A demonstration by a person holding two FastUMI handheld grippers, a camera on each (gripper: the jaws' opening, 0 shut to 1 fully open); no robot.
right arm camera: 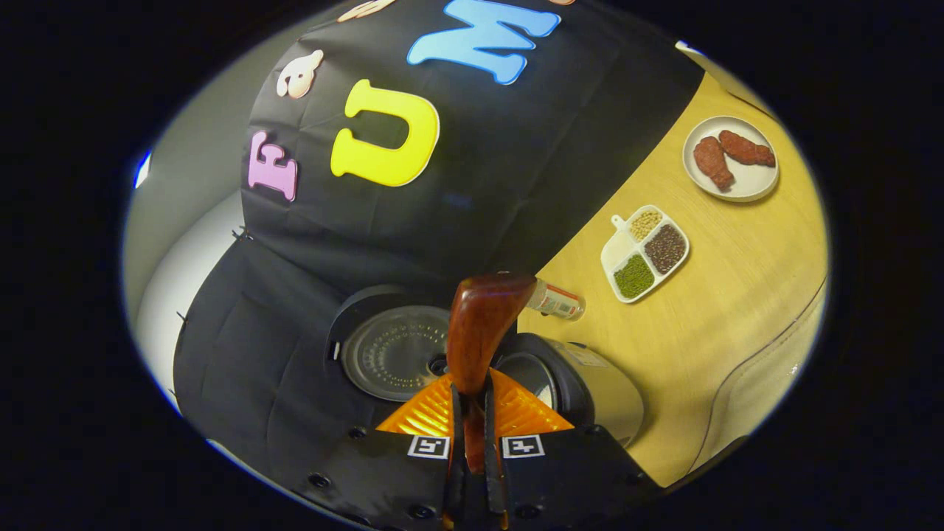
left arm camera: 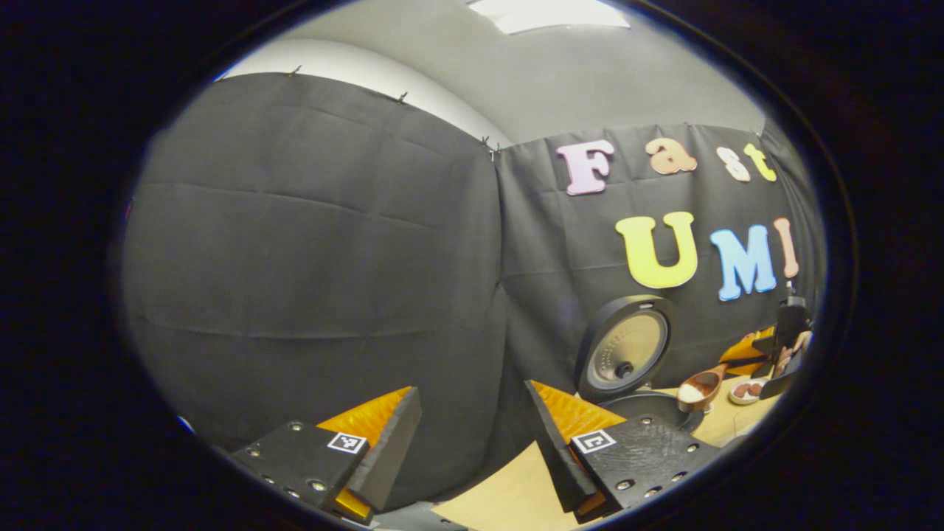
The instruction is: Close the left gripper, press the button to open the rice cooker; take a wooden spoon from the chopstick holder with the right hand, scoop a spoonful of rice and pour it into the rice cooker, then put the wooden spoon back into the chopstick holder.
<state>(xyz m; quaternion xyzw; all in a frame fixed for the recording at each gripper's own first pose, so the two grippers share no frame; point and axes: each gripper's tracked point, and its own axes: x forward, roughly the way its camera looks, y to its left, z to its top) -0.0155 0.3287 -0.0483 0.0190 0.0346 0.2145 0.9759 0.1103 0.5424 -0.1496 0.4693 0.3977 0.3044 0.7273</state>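
The cooker [right arm camera: 590, 391] stands open on the wooden table, its round lid [right arm camera: 394, 361] raised against the black cloth. The brown wooden spoon [right arm camera: 479, 332] is tilted over the pot, white rice in its bowl [left arm camera: 697, 389].

Rice cooker [right arm camera: 560, 391] on table [right arm camera: 723, 310]; divided tray [right arm camera: 644, 253] beyond it, plate [right arm camera: 730, 158] farther back.

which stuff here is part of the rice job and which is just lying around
In the job:
- rice cooker, lid up
- wooden spoon in the right gripper, carrying rice over the cooker
- left gripper, jaws apart, idle

Lying about:
- plate with two brown pieces
- divided dish of beans and grains
- small bottle behind the cooker
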